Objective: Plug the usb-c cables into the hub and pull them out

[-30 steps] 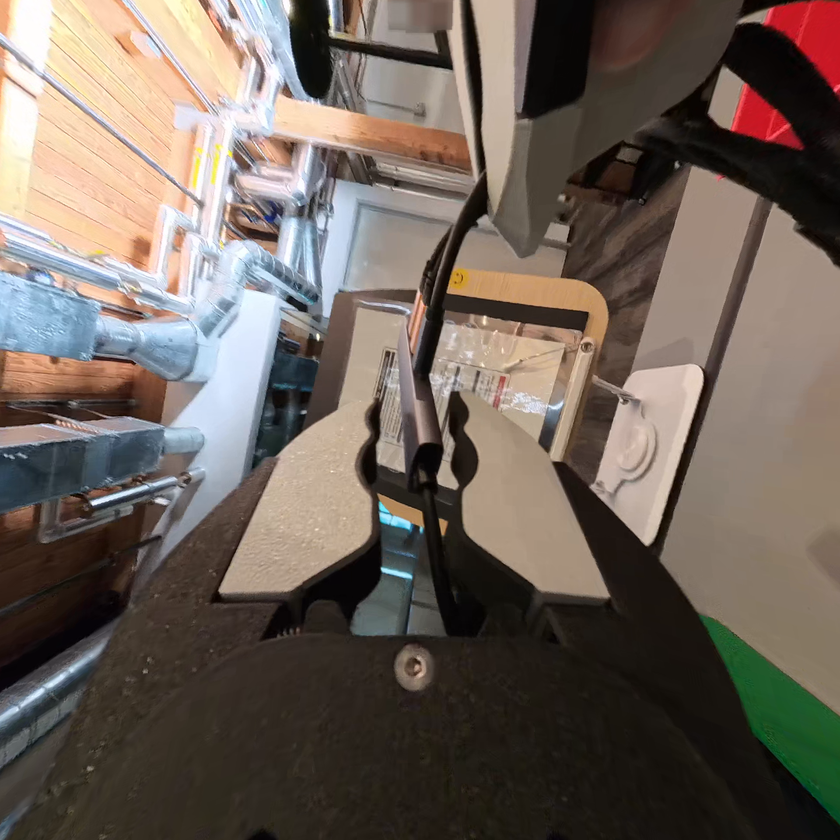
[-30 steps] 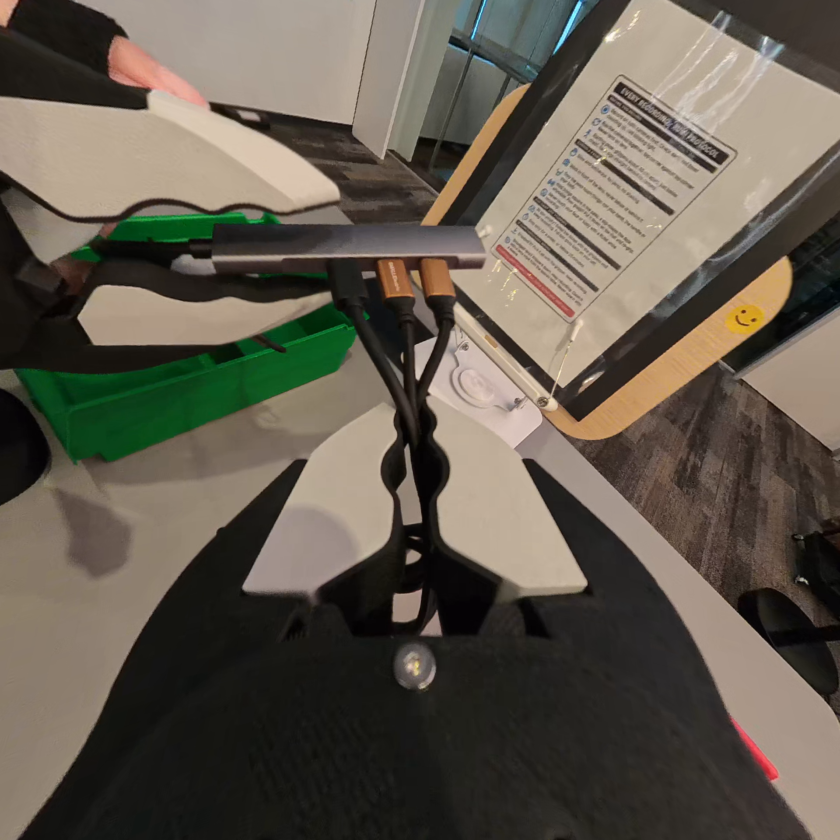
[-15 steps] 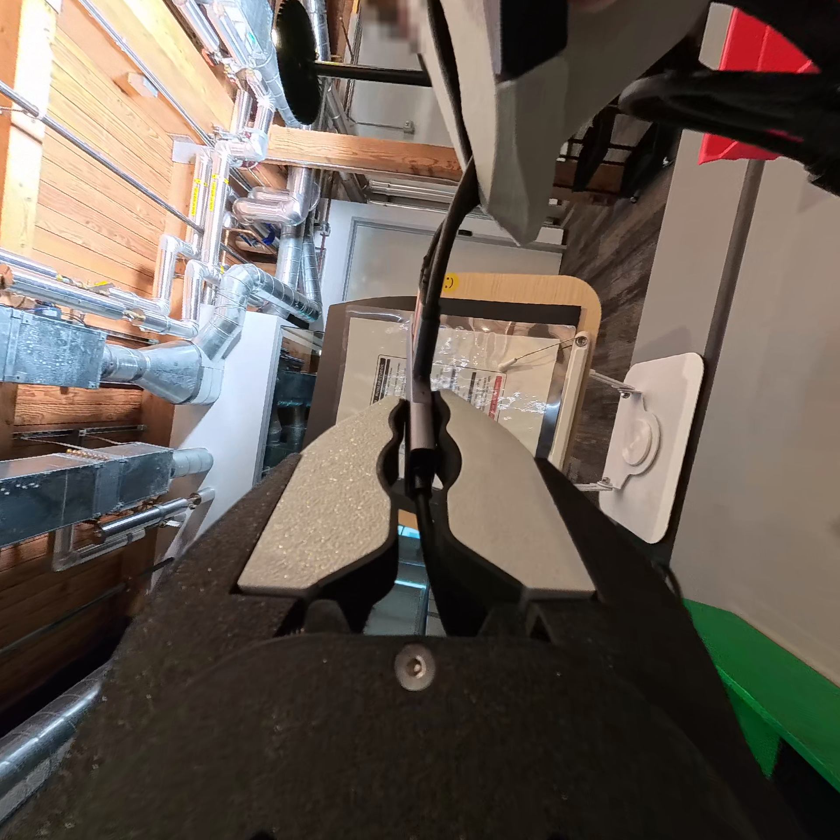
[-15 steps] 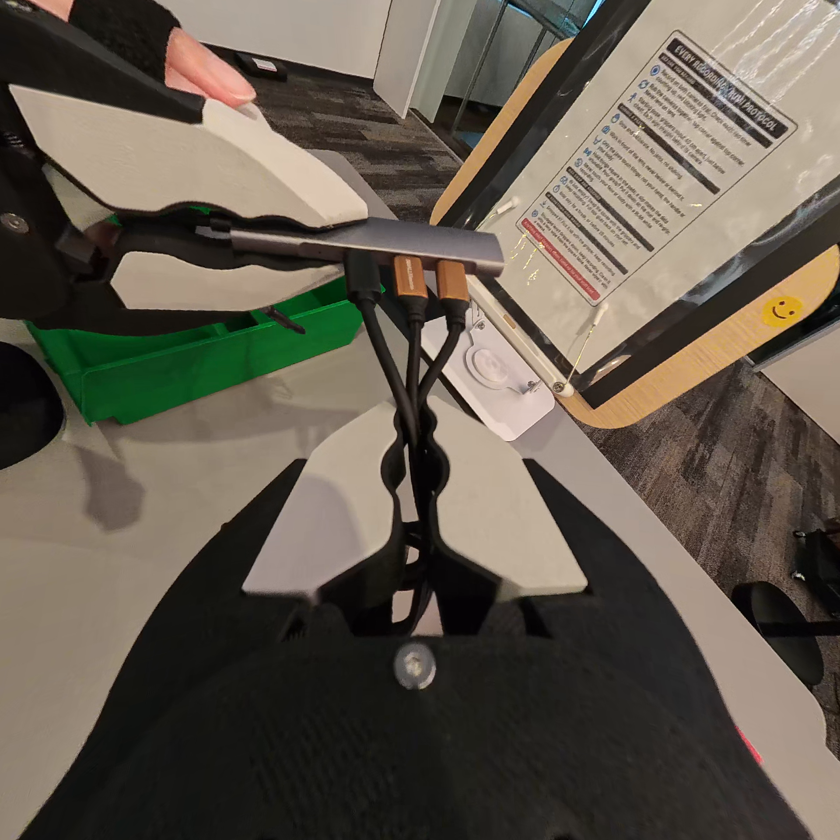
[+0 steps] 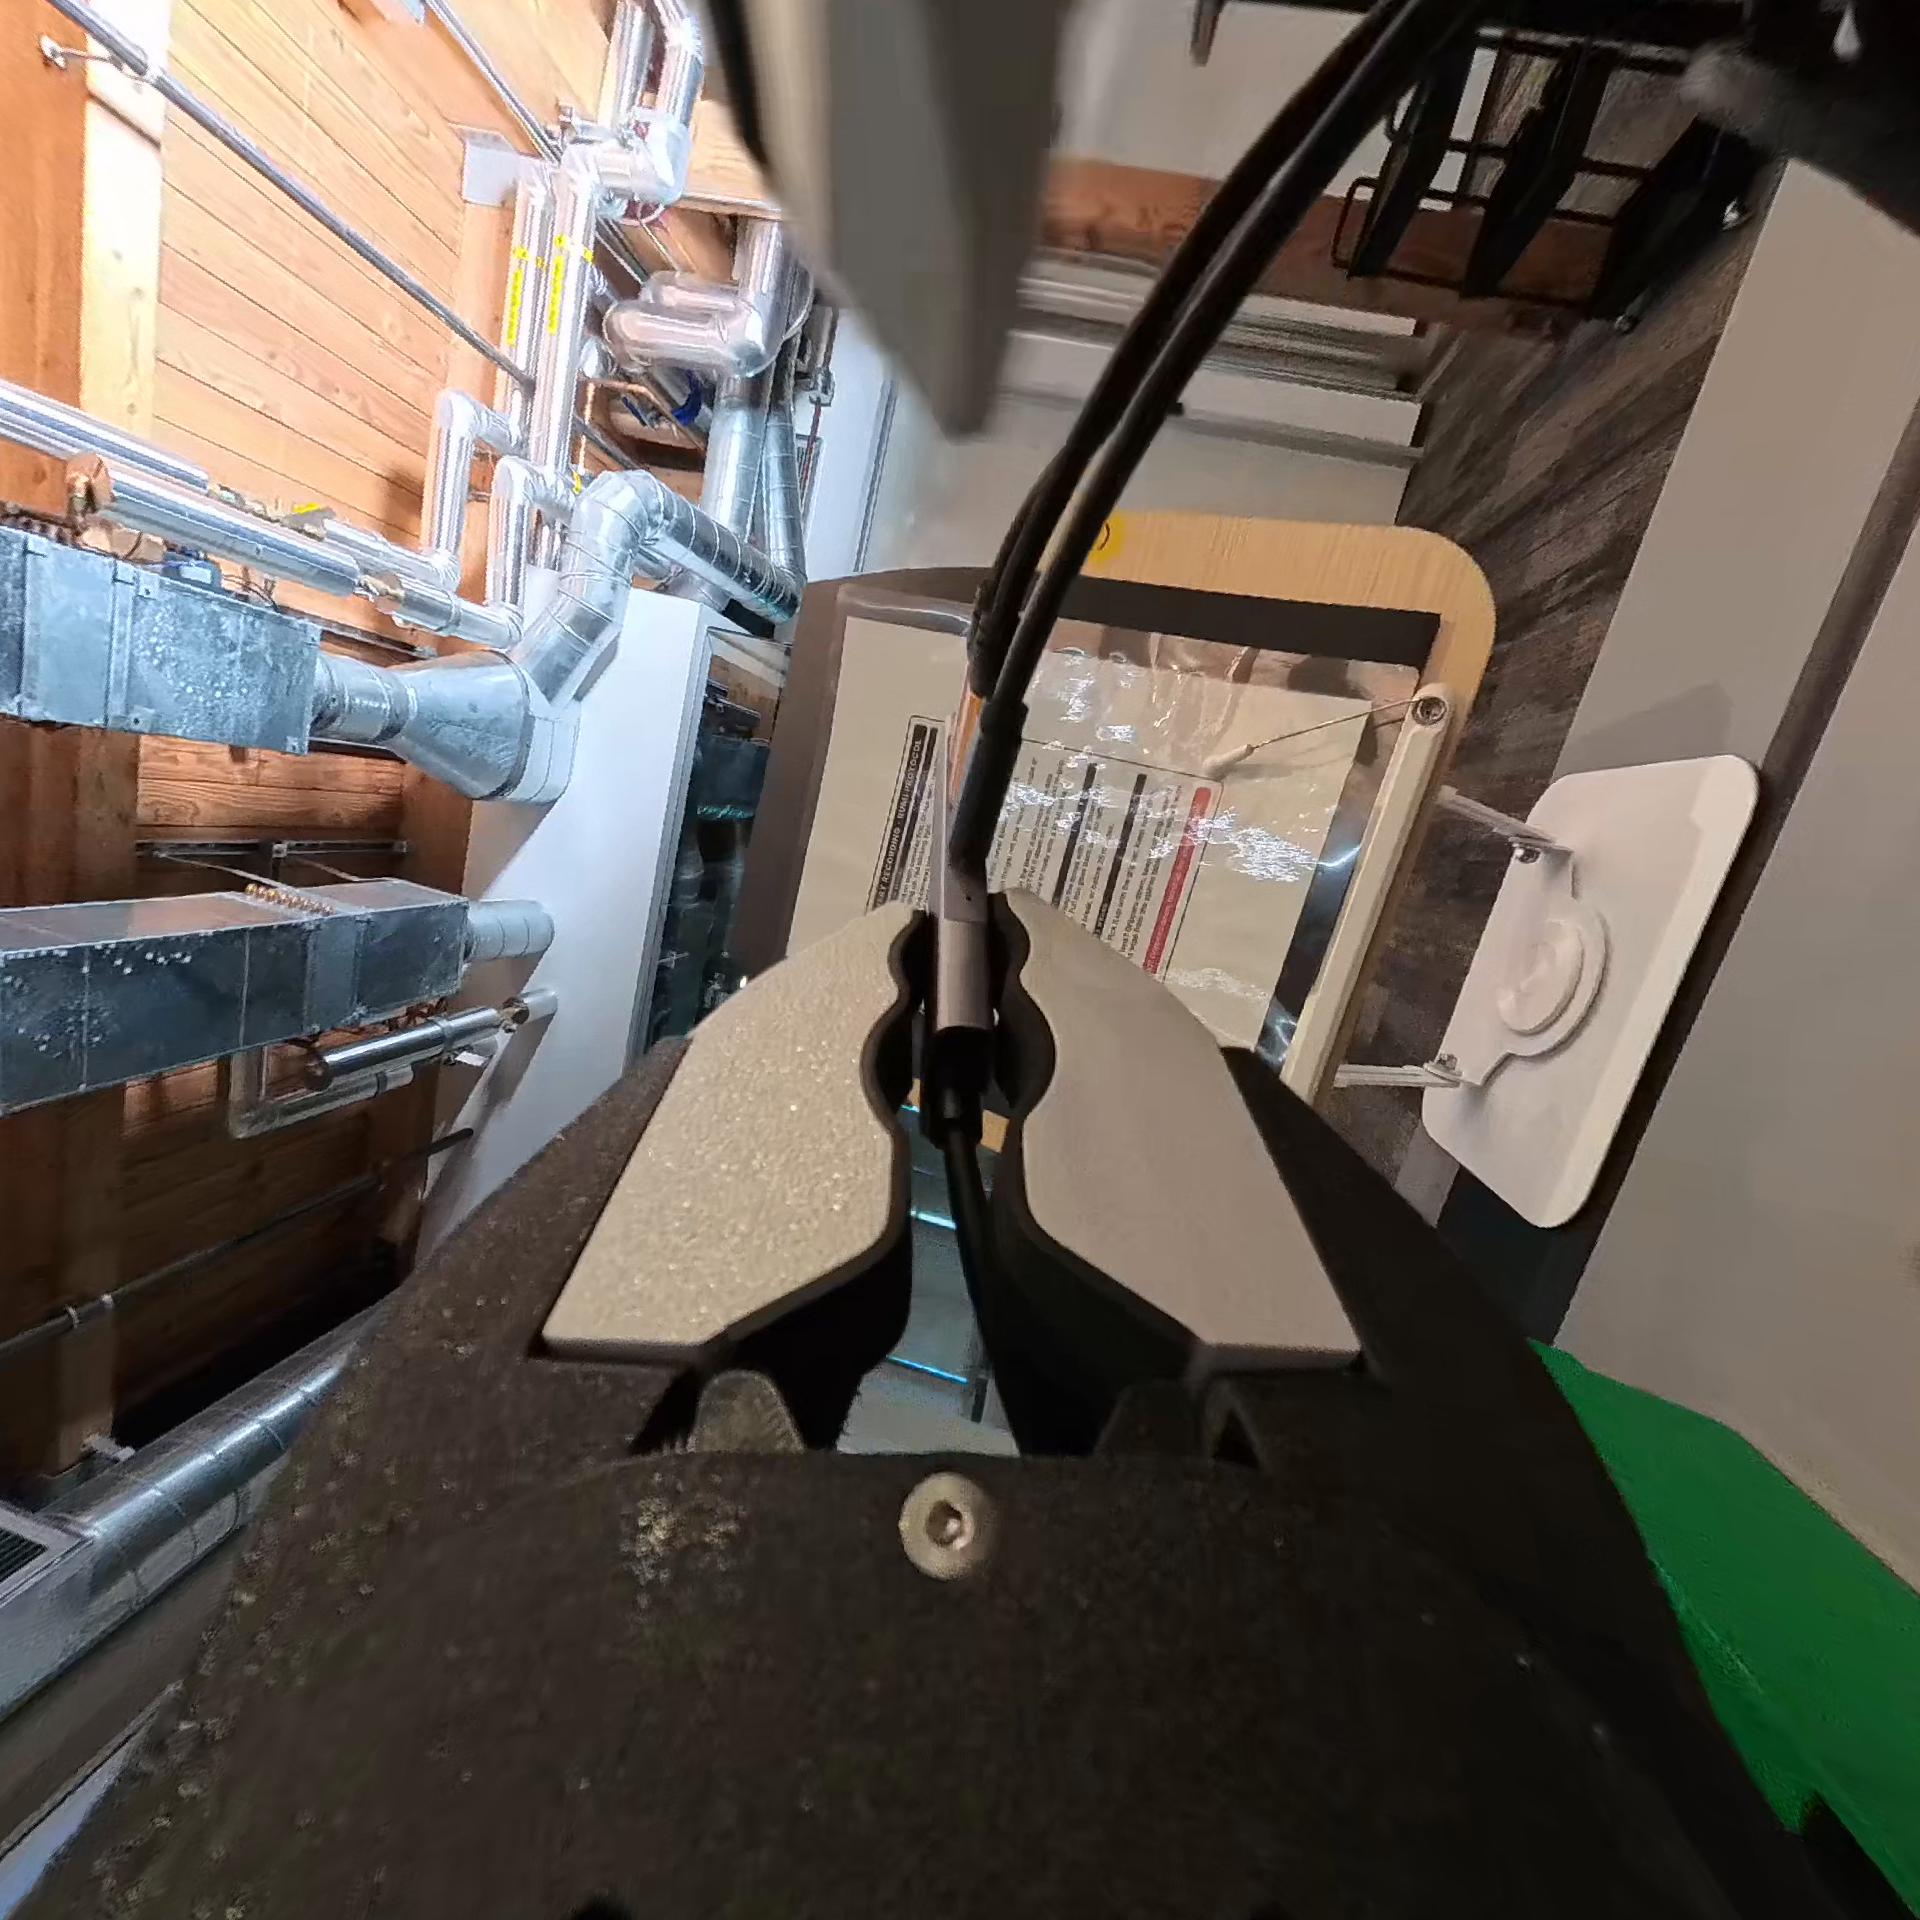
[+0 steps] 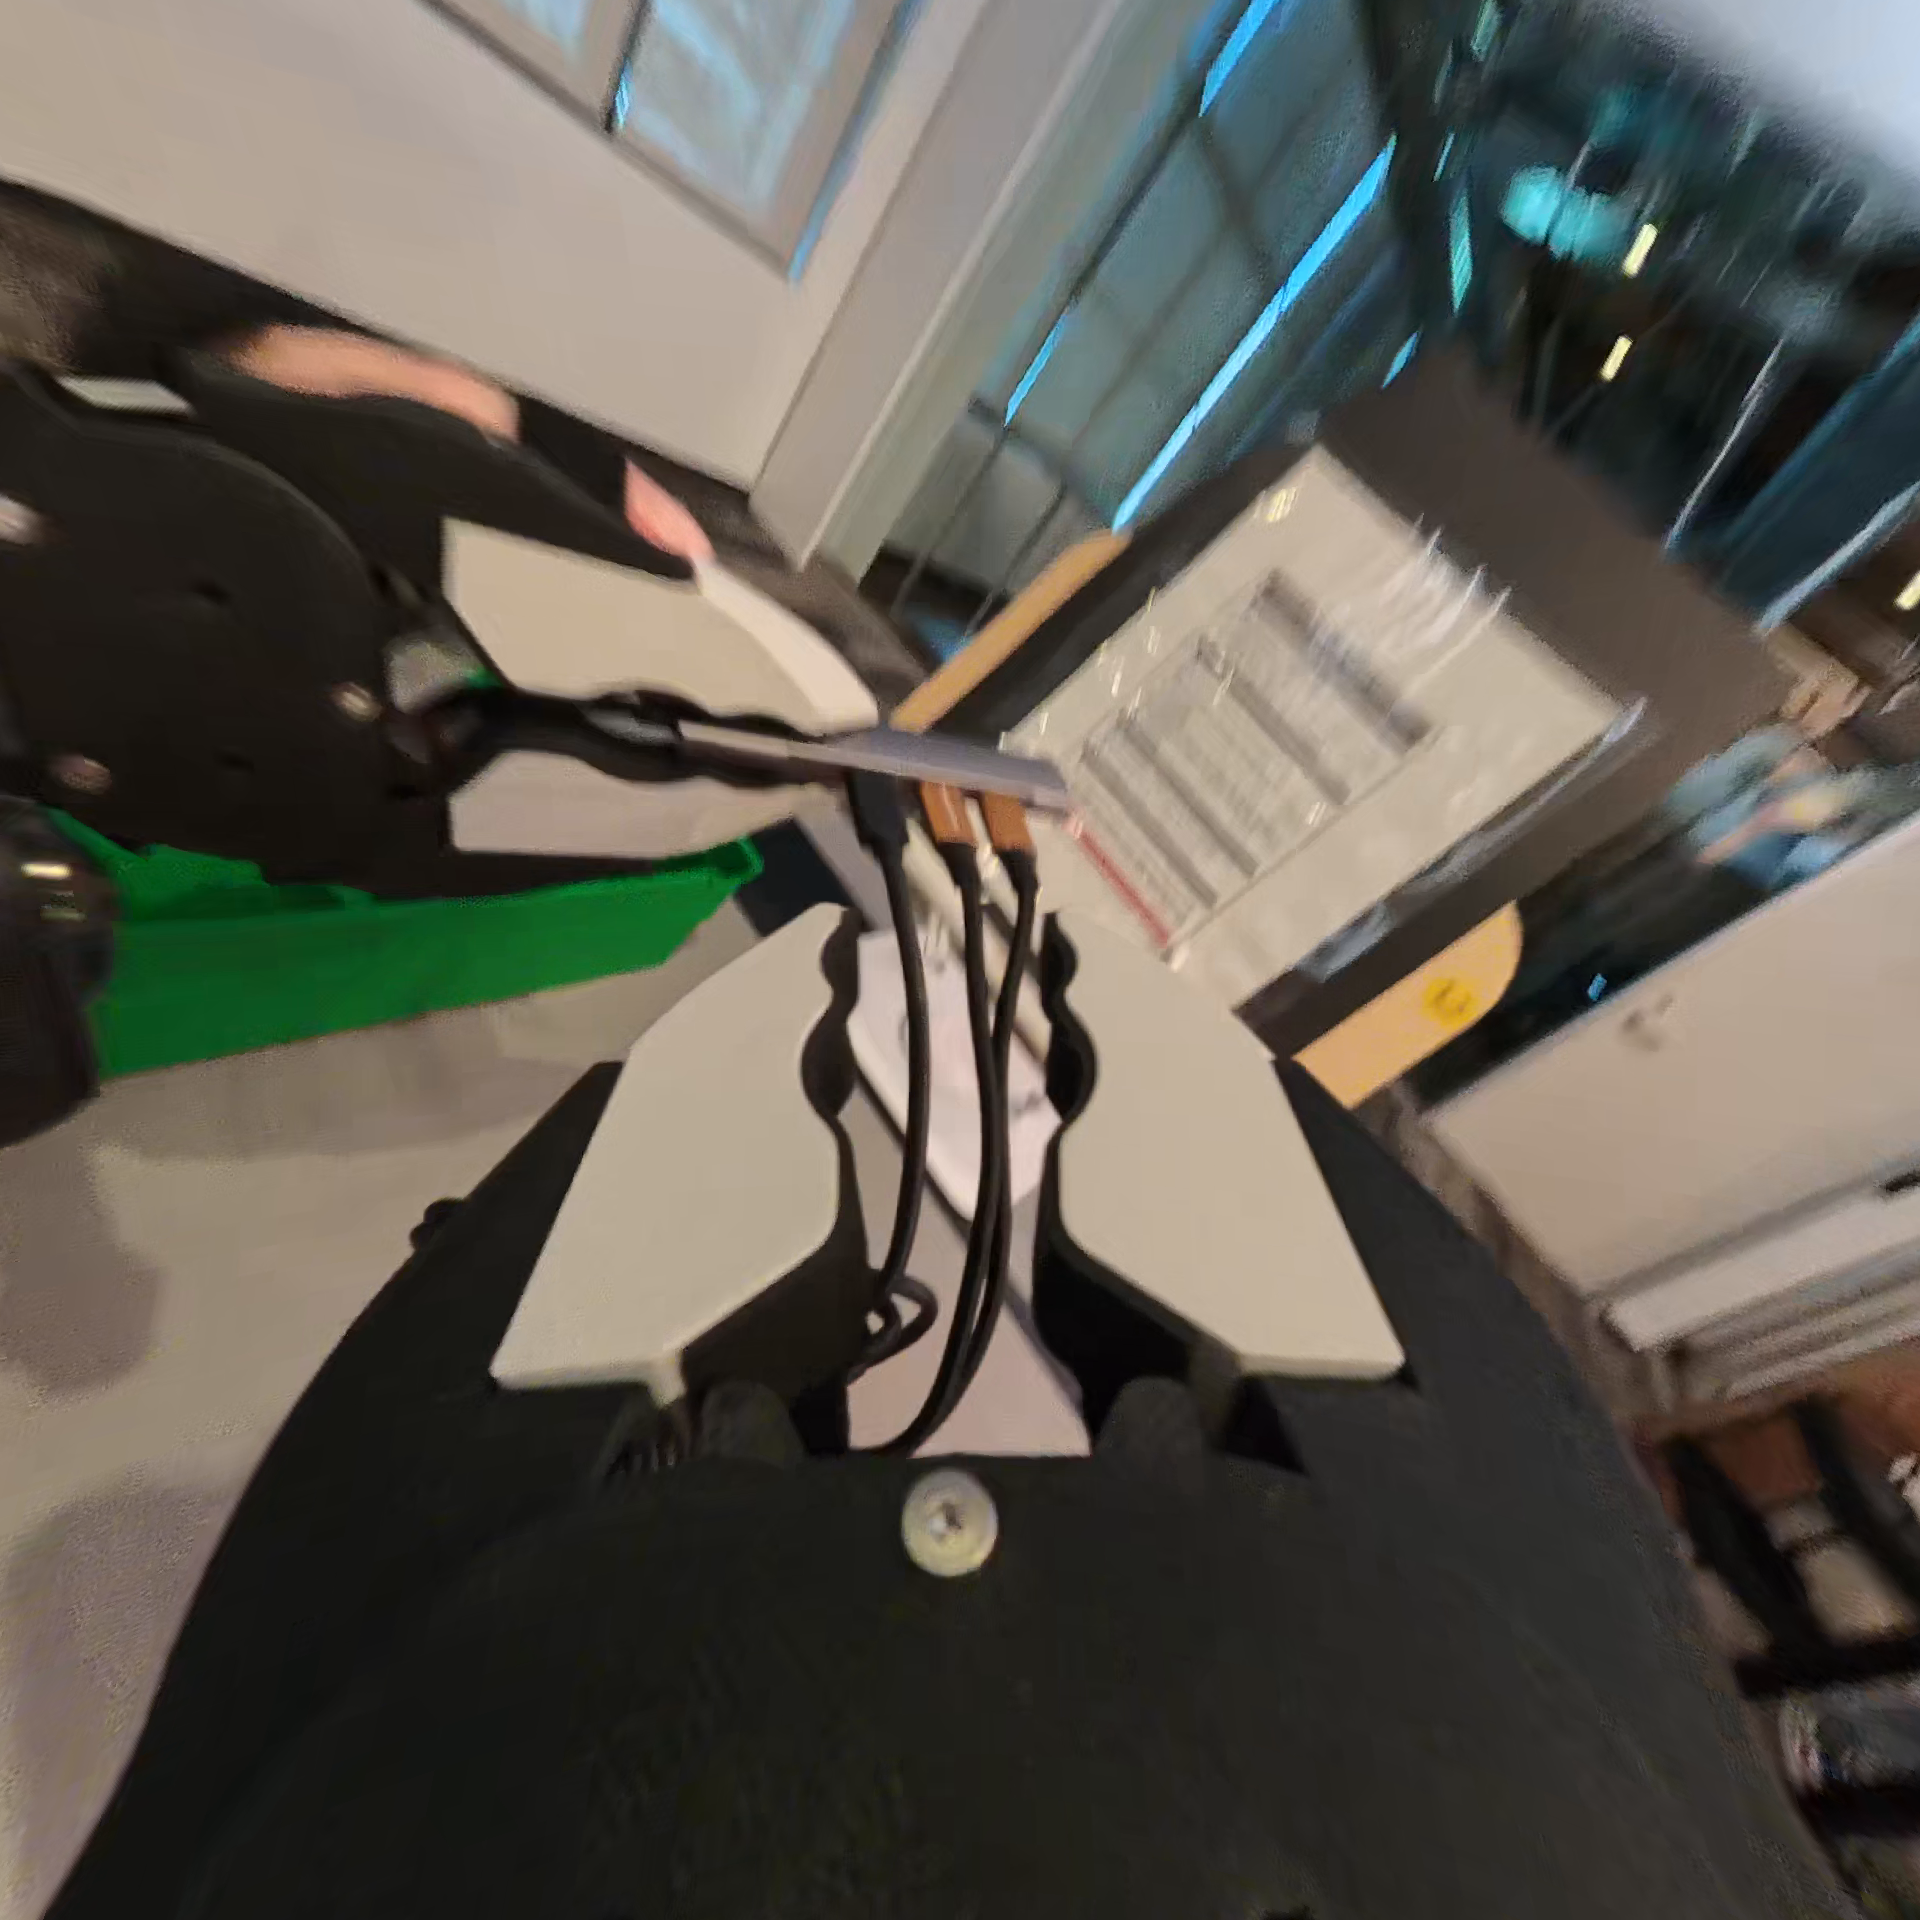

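Note:
My left gripper (image 5: 961, 930) is shut on one end of the slim grey hub (image 5: 958, 971), which I see edge-on between its pads. In the right wrist view the hub (image 6: 894, 750) sticks out level from the left gripper (image 6: 862, 743). Three cables hang plugged into its lower edge: one black plug (image 6: 878, 816) and two copper plugs (image 6: 945, 814). My right gripper (image 6: 945, 935) is open just below the plugs. The black cables (image 6: 982, 1091) run loose through the gap between its fingers without being pinched. In the left wrist view the cables (image 5: 1101, 416) rise toward the top right.
A green bin (image 6: 364, 956) stands on the grey table (image 6: 208, 1247) under the left gripper. A white flat pad (image 5: 1590, 987) lies near the table's far edge. A framed sign board (image 6: 1299, 727) stands behind it. The right wrist view is motion-blurred. My right fingertips sit around 8 centimeters from my left ones.
My right gripper has opened and let go of the three cables it was pinching. Its view has swung upward and blurred. My left gripper still holds the hub with all the plugs in.

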A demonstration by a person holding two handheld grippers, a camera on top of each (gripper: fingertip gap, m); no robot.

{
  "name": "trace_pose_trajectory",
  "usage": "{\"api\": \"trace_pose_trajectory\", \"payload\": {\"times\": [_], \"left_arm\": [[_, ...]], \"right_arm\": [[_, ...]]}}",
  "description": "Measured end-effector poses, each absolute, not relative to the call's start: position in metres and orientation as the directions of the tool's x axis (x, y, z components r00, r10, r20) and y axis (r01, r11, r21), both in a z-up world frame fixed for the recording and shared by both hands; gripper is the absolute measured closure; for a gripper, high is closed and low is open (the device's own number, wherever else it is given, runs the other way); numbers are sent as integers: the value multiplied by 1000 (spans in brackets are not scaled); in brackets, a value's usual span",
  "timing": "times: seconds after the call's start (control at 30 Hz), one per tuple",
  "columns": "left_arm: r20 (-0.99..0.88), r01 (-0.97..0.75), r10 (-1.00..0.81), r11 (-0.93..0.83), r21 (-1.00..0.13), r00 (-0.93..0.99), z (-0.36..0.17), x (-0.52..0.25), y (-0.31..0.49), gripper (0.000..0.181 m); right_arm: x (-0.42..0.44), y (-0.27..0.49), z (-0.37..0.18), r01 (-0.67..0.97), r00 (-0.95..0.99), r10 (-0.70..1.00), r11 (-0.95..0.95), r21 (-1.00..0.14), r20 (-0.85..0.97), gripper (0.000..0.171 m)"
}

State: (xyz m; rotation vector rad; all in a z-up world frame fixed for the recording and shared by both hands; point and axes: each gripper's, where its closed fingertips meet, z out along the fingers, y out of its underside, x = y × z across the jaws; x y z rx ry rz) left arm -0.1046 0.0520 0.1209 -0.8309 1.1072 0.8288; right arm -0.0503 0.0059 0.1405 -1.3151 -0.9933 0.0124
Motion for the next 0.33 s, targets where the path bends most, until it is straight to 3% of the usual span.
{"api": "trace_pose_trajectory", "payload": {"times": [0.1,0.33], "left_arm": [[-956,-883,180,453,-127,230,123,-105,51,171],[-950,-869,216,486,-93,223,126,-97,42,172]], "right_arm": [[-66,-15,148,463,564,547,411,-785,619,147],[-67,13,121,482,597,601,262,-836,532,149]]}}
